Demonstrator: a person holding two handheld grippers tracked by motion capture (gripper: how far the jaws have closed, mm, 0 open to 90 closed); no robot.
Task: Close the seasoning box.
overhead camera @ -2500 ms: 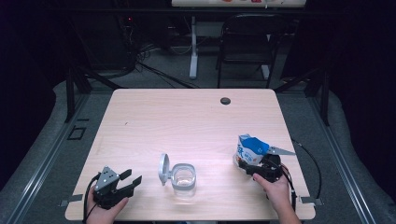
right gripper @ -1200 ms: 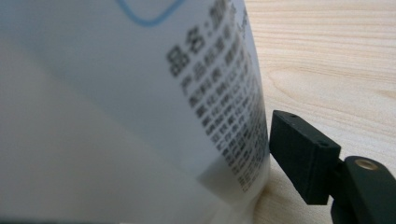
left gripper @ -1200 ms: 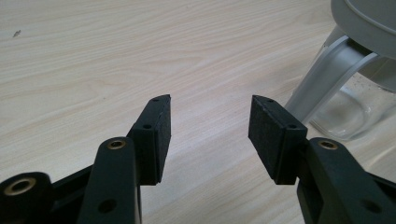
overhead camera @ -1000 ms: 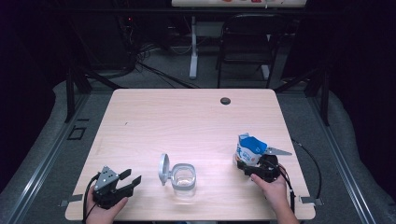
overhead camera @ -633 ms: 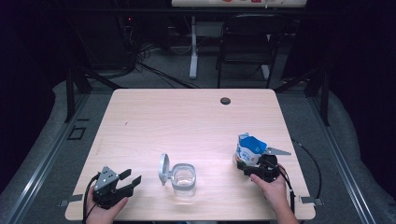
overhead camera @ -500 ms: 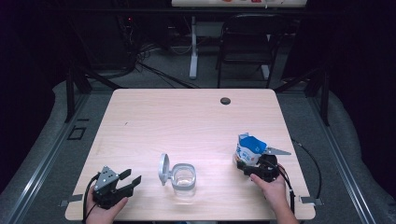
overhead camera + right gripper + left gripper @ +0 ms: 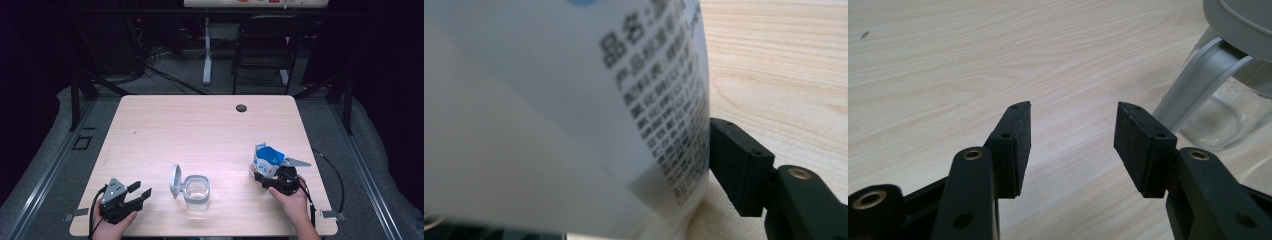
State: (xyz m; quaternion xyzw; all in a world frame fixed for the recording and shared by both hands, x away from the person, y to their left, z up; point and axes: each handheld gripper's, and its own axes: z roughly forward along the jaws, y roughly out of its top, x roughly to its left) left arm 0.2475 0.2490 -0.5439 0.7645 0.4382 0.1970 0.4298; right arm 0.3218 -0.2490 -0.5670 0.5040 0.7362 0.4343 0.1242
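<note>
Table [image 7: 200, 125]: one light wooden top, the largest thing; a small dark round hole [image 7: 241, 108] sits near its far edge.
Chair [image 7: 265, 50]: one dark folding chair beyond the far edge, well apart from the work.
Pouch [image 7: 266, 161]: one white and blue soft packet, standing upright at the near right of the table, its top torn open and gaping; what is inside cannot be seen. In the right gripper view its printed white side [image 7: 574, 110] bulges right in front of the camera.
Jar [image 7: 196, 190]: one clear glass container near the middle of the near edge, apparently empty; its grey lid [image 7: 175, 181] is swung open and stands upright on its left side. In the left gripper view the grey hinge arm [image 7: 1198, 80] rises over the glass [image 7: 1220, 120].
Right gripper [image 7: 272, 179]: around the pouch's lower part; its jaws have just been closing, and one pad touches the pouch's side. The other pad is hidden behind the packet, so a firm pinch cannot be told.
Left gripper [image 7: 139, 191]: near the table's near left corner, jaws spread with only bare wood between them, near the jar but apart from it.
Between pouch and jar: bare table.
</note>
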